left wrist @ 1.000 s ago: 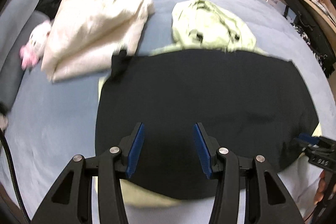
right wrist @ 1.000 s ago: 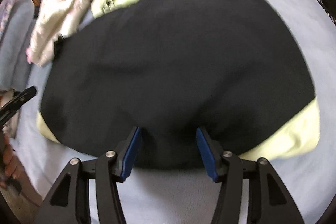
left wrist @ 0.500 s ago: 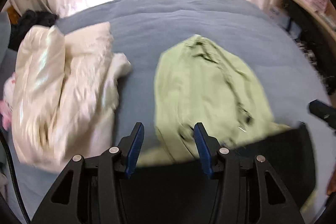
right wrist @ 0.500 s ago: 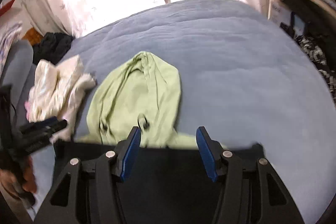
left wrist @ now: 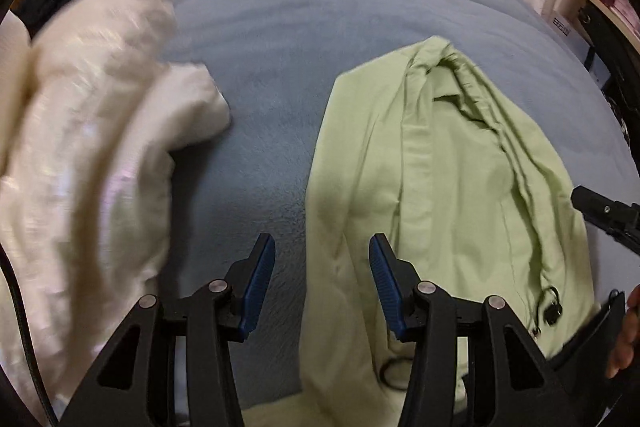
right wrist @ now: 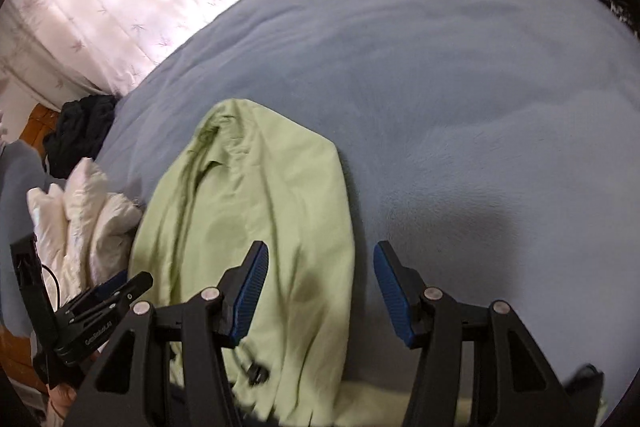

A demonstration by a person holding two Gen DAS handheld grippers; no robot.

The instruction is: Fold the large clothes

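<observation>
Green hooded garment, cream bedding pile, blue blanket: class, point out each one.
Green hooded garment (left wrist: 448,187), left wrist view, its middle panel.
Cream bedding pile (left wrist: 88,155), left wrist view, its rumpled centre.
Blue blanket (right wrist: 460,87), right wrist view, bare stretch.

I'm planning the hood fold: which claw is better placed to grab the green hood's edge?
Probably either, each for its own side. The left claw straddles the green hood's left edge; the right claw straddles its right edge. Both are open and empty.
</observation>
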